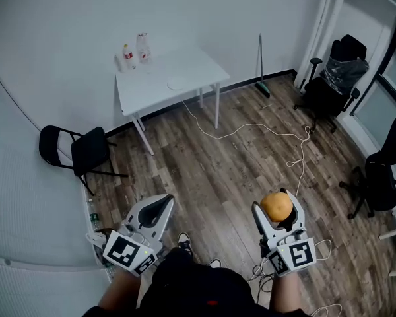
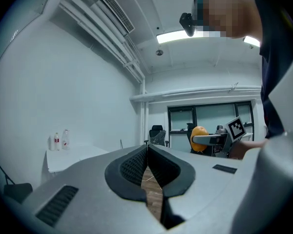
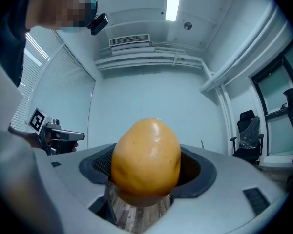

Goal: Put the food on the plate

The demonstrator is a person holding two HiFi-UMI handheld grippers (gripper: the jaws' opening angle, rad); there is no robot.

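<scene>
My right gripper (image 1: 278,208) is shut on a round orange-yellow food item (image 1: 276,206), held over the wooden floor at the lower right of the head view. In the right gripper view the food (image 3: 145,162) fills the gap between the jaws of the right gripper (image 3: 147,172). My left gripper (image 1: 157,208) is at the lower left, shut, with nothing between its jaws (image 2: 147,165). A white plate (image 1: 177,83) lies on the white table (image 1: 152,91) far ahead by the wall. From the left gripper view the food (image 2: 198,136) shows off to the right.
Two bottles (image 1: 133,53) stand at the table's back left. A black folding chair (image 1: 79,152) sits left of the table. A white cable (image 1: 264,132) trails across the floor. Black office chairs (image 1: 333,78) stand at the right by the window.
</scene>
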